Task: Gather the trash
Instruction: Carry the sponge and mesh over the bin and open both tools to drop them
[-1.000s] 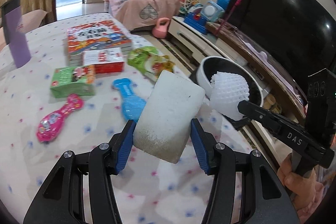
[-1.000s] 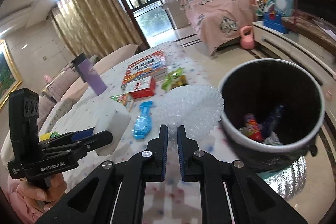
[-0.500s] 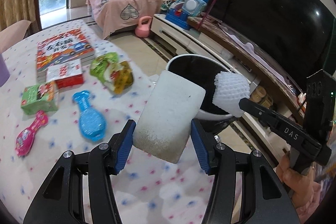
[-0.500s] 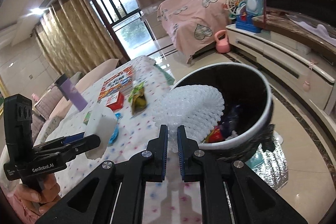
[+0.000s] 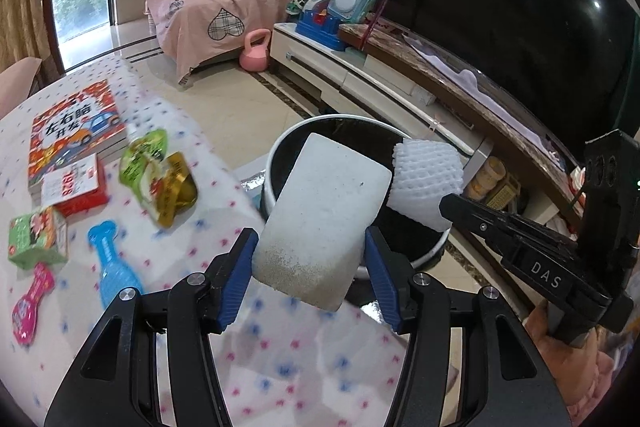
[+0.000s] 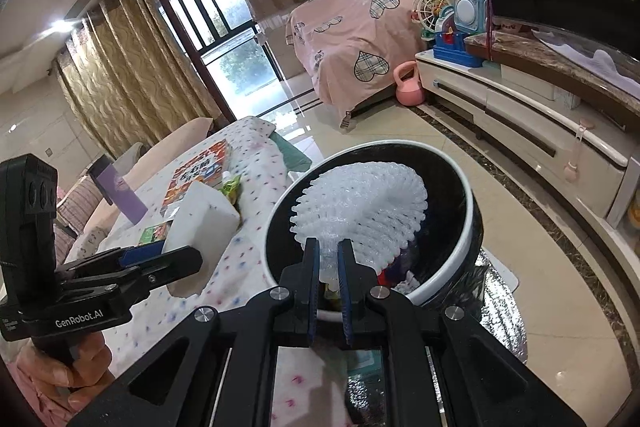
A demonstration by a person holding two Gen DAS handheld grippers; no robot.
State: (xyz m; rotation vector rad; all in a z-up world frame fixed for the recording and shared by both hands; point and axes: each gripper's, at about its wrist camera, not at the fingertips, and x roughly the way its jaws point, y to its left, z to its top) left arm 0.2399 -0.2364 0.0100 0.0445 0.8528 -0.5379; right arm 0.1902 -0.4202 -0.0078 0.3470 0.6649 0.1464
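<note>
My left gripper point(image 5: 310, 251) is shut on a white foam block point(image 5: 324, 223) and holds it above the table's edge, beside the black trash bin point(image 5: 280, 159) with a white rim. In the right wrist view the same block point(image 6: 200, 215) sits left of the bin point(image 6: 456, 259). My right gripper point(image 6: 329, 263) is shut on a white foam fruit net point(image 6: 364, 203), which hangs over the bin's mouth. The net point(image 5: 426, 179) also shows in the left wrist view, past the block. Colourful wrappers lie in the bin's bottom.
On the dotted tablecloth point(image 5: 240, 339) lie a green-gold snack bag point(image 5: 160, 175), a blue toy point(image 5: 112, 267), a pink toy point(image 5: 30, 303), a green box point(image 5: 36, 235), a red box point(image 5: 74, 183) and a picture book point(image 5: 74, 123). A TV cabinet point(image 6: 520, 107) and a pink-covered sofa point(image 6: 352, 39) stand beyond.
Both grippers have carried their loads from over the table toward the bin. The foam net now hangs over the bin's opening, and the block has come up to its rim.
</note>
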